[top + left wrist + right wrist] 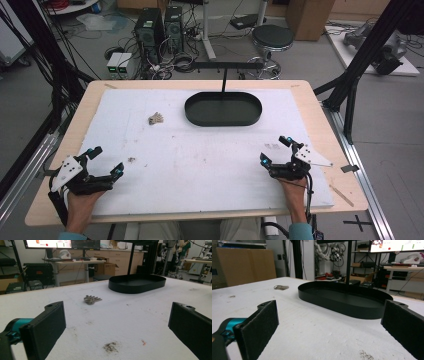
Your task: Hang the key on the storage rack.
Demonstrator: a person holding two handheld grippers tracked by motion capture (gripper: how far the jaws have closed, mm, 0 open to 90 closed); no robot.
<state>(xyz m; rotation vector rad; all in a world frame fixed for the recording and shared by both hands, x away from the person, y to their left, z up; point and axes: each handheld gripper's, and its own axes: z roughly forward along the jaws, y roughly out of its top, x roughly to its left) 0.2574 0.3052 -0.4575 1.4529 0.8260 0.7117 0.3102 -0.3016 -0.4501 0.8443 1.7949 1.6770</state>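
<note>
While your left gripper (106, 161) and right gripper (275, 150) rest released on the stained white foam mat (200, 160), a small metal key bunch (156, 119) lies far left, beside the oval black metal tray (223, 108).

The high view looks down from above; both gripper views sit low, sharing the black tray (223, 108).
</note>
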